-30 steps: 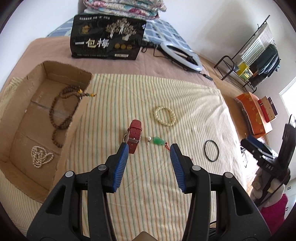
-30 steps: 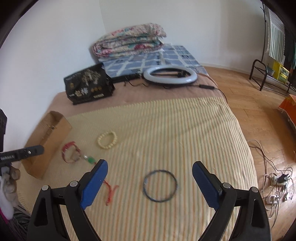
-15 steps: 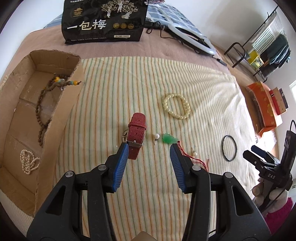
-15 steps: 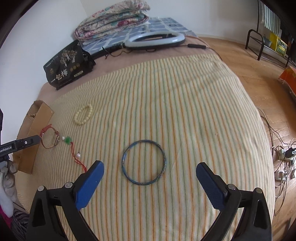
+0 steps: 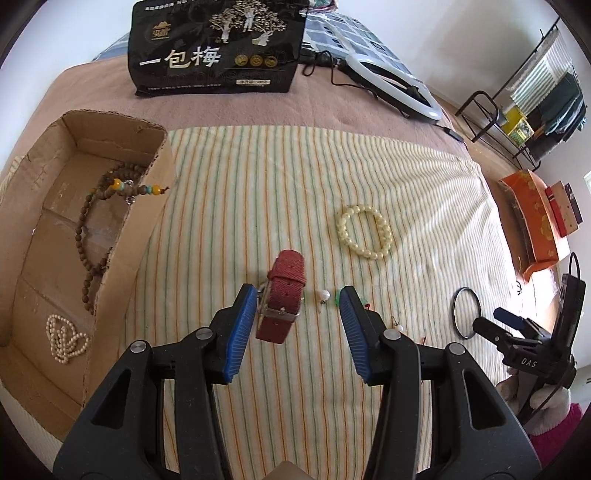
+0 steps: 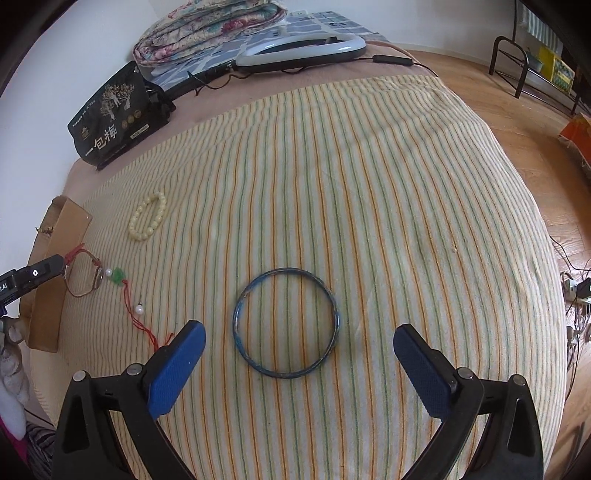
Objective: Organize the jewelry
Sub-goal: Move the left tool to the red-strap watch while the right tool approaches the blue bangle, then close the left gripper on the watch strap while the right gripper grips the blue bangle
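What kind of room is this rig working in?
Most likely a bedroom in a home. The work surface is a bed under a striped sheet, a folded floral quilt sits at its far end, and a clothes rack stands on the wooden floor.

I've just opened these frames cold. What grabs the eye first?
The blue bangle lies flat on the striped sheet, centred ahead of the wide-open right gripper. The left gripper frames the red watch, its jaws apart, with a cardboard box holding bead strands at the left.

Red watch strap, blue bangle
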Tool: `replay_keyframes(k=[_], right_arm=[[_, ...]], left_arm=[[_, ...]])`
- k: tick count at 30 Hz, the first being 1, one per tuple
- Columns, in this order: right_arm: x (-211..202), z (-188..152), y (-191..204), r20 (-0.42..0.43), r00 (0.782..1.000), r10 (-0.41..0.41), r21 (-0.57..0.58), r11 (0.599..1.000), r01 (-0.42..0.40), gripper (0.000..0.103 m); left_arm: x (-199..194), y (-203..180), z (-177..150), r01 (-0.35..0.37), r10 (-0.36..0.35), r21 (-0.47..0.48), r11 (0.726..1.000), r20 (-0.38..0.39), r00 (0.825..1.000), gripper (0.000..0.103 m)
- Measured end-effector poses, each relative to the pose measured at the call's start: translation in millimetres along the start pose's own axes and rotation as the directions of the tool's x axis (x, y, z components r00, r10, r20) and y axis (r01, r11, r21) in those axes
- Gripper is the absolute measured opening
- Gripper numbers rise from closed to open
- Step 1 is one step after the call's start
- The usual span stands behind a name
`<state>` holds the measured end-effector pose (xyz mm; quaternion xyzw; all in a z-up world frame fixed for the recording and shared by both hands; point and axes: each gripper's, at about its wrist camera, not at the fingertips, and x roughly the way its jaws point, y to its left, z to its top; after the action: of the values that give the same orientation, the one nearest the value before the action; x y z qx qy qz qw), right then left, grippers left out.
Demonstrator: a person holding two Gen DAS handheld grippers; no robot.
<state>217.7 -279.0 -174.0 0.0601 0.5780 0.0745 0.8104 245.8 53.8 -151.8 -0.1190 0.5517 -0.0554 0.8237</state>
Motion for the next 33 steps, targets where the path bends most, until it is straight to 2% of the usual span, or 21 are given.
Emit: replay_keyframes(k=[5, 14, 27, 30, 33], right_arm=[[3.0, -0.9, 2.4, -0.011, 1.000, -0.001, -0.006, 1.000, 0.001, 0.103], [9.9, 0.6, 13.1, -0.021, 1.000, 0.006, -0.041, 0.999, -0.007, 0.103], [28.9, 4.7, 19.8, -0.102, 0.992, -0.070, -0.078, 0.995, 0.062, 0.102], [30.9, 6.1, 21.9, -0.107, 0.990, -0.097, -0.089, 0.992, 0.088, 0.095], [29.5, 9.3, 20.7, -0.094, 0.990, -0.108, -0.088, 0.991, 0.100, 0.082]], left_arm=[[10.1, -1.7, 0.6, -0.024, 0.024, 0.018, 1.000, -0.019, 1.000, 0.047], [20.3, -3.6, -0.4, -0.010, 0.010, 0.011, 1.000, -0.049, 0.999, 0.047], [28.5, -2.8, -0.7, 0.003, -0.004, -0.014, 1.000, -0.070, 0.998, 0.047], [30.0, -4.6, -0.3, 0.003, -0.004, -0.009, 1.000, -0.070, 0.998, 0.047], [31.0, -6.4, -1.4, 0.000, -0.001, -0.002, 1.000, -0.069, 0.998, 0.047]])
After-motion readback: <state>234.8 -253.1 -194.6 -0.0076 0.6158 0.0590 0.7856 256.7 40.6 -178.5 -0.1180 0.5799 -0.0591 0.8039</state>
